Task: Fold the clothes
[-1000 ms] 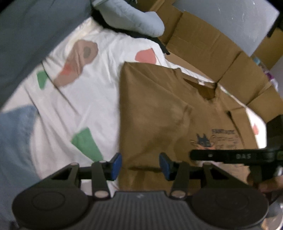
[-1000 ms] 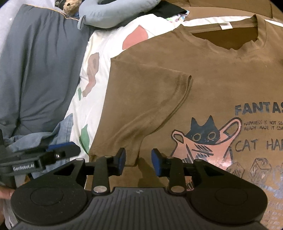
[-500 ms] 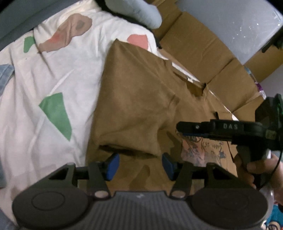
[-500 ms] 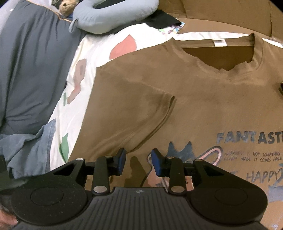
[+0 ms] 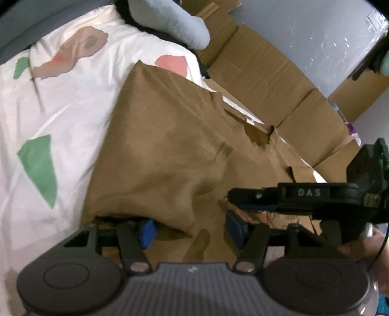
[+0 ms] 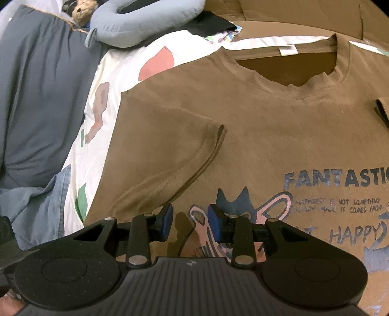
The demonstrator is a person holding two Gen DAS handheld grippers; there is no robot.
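Observation:
A brown T-shirt (image 6: 279,136) with a cat print and "FANTASTIC" lettering lies face up on the bed; it also shows in the left wrist view (image 5: 170,150). Its left sleeve (image 6: 170,150) is folded inward over the chest. My left gripper (image 5: 189,229) is open, low over the shirt, with the folded sleeve's lower edge (image 5: 155,218) between its blue pads. My right gripper (image 6: 189,220) is open and empty just above the cat print (image 6: 243,206); it also appears from the side in the left wrist view (image 5: 233,197).
A white sheet (image 5: 60,121) with coloured shapes covers the bed on the left. A grey-blue neck pillow (image 6: 145,19) and dark blue fabric (image 6: 41,97) lie at the far left. Flattened cardboard (image 5: 267,73) lies beyond the shirt's collar. Denim cloth (image 6: 41,201) lies by the left edge.
Both grippers have moved forward and lower over the shirt. The left gripper has come up to the folded sleeve's lower edge, and its jaws have widened. The right gripper now hovers over the cat print.

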